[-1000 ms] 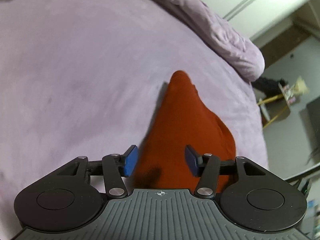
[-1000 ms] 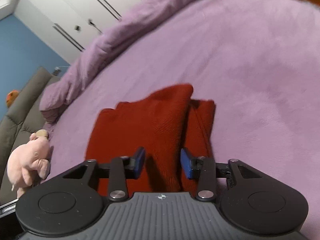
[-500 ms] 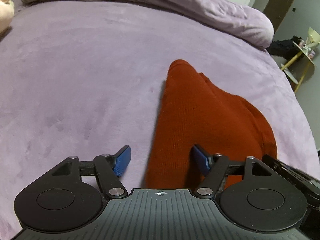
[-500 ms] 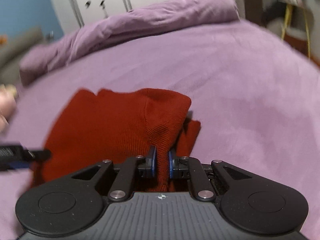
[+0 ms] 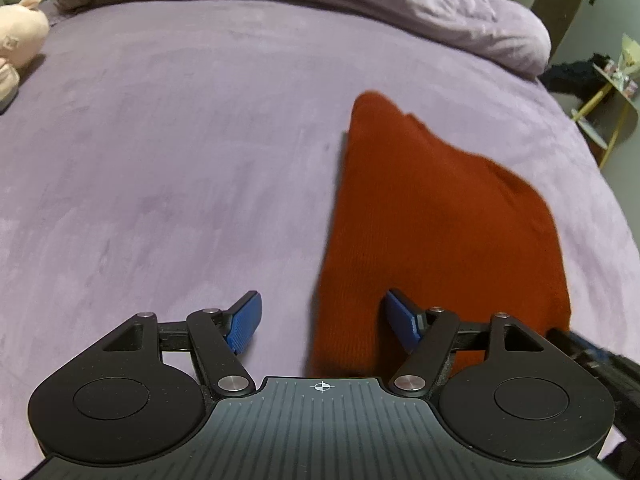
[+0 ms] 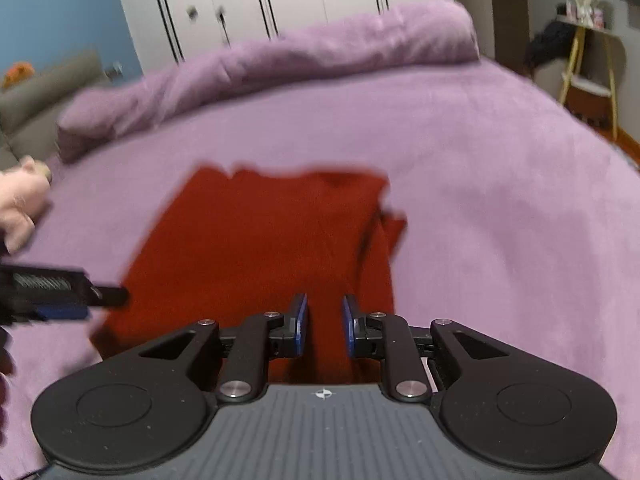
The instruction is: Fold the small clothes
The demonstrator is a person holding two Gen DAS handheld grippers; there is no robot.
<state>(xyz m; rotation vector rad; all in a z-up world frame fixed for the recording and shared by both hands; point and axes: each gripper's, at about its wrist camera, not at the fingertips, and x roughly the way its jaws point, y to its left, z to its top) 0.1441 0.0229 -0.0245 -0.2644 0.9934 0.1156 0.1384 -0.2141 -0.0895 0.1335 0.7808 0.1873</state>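
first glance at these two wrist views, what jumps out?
The rust-red knit garment lying folded on the purple bed cover, just ahead of both tongs. The left tongs stand wide open over its near-left edge; the right tongs are narrow and opening, with red cloth showing between the blue pads. A pink plush toy sits at the bed's far left, below the bunched purple duvet.

The rust-red knitted garment (image 5: 432, 216) has its near edge hidden behind the left gripper's body. The pale pink plush toy (image 5: 18, 36) is cut off at the picture's edge. The right wrist view is motion-blurred.
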